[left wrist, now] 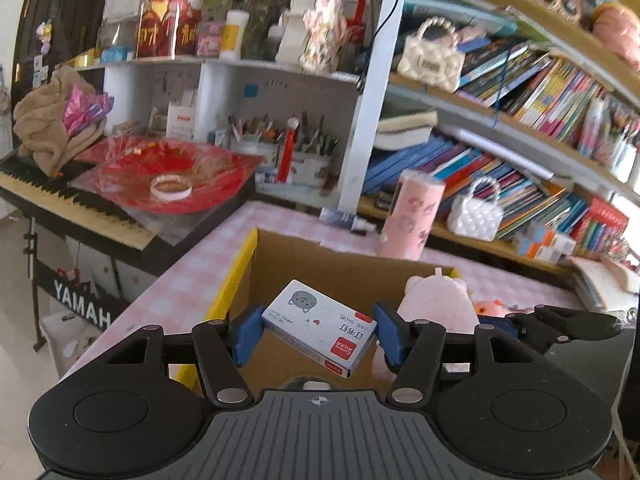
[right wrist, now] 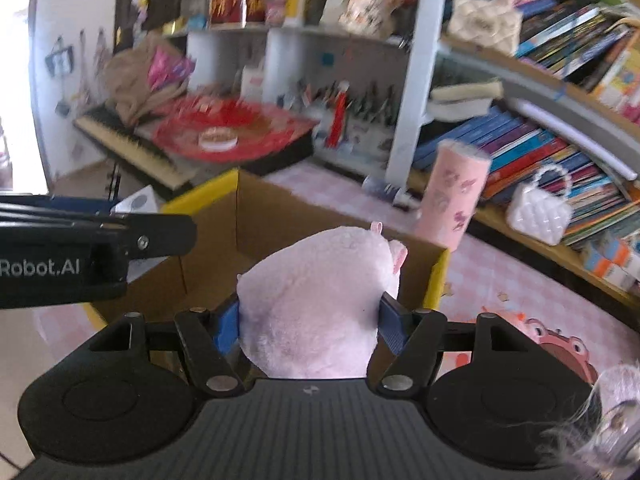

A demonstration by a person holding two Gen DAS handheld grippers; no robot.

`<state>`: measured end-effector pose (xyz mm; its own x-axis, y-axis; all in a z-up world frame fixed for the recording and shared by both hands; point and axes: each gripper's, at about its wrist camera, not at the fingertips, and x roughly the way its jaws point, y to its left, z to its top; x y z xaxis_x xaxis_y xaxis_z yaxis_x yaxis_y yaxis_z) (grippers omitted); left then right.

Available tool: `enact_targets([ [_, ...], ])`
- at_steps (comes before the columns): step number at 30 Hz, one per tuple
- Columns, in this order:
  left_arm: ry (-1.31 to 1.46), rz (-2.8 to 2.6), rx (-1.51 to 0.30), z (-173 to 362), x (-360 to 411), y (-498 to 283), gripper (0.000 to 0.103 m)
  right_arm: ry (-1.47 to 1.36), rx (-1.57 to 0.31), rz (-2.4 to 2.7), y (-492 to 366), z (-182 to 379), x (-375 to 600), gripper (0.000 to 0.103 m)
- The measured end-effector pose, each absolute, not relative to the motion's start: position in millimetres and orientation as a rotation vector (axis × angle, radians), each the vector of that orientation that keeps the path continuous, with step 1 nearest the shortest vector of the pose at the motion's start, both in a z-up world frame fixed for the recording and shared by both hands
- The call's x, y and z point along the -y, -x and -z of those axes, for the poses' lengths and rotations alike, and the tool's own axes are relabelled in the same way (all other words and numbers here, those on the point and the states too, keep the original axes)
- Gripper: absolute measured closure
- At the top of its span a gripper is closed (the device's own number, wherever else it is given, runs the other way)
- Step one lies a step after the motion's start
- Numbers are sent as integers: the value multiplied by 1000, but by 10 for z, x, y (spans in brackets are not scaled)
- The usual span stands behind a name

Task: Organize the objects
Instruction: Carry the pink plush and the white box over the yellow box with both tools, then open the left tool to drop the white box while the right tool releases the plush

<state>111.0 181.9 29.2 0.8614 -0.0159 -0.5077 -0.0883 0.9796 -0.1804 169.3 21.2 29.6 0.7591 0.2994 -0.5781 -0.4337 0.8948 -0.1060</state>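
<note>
**Q:** Staples — where is that box right now?

**R:** Low centre of the left wrist view. The staple box (left wrist: 320, 328), white with a grey cat face and a red label, sits tilted between the blue pads (left wrist: 247, 335) of the left gripper (left wrist: 318, 334). The jaws stand fairly wide; the left pad touches the box's end, but at the right pad I cannot tell whether there is contact, so I cannot tell whether it is gripped.

**Q:** And what lies beneath it?

**R:** The cardboard box (left wrist: 320, 264) with yellow-edged flaps, open-topped, filling the middle of the frame on the pink checked table (left wrist: 192, 268).

**Q:** The other tool?

**R:** In the right wrist view, the right gripper (right wrist: 308, 322) is closed on a pink plush toy (right wrist: 316, 304), pads pressing both its sides, at lower centre over the near right part of the cardboard box.

**Q:** Anything nearby?

**R:** A pink tumbler (right wrist: 456, 196) stands upright beyond the box, right of centre, near the bookshelf (right wrist: 560, 152).
</note>
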Motion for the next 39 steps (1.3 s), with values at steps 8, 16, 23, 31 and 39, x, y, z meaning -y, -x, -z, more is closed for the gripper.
enact_targets([
  [8, 201, -79, -650, -54, -1830, -1417, 44, 306, -740, -481, -2025, -55, -266, 36],
  [16, 190, -81, -735, 109, -1760, -1544, 43, 341, -787, -506, -2052, -3, -299, 31],
  [23, 187, -64, -645, -26, -1718, -1389, 31, 322, -732, -498, -1954, -86, -231, 28],
  [31, 191, -55, -467, -418, -1720, -963, 22, 247, -584, -447, -1567, -422, -99, 27],
  [39, 202, -81, -424, -498, -1811, -447, 19, 202, -486, -353, -1022, -592, -39, 27],
])
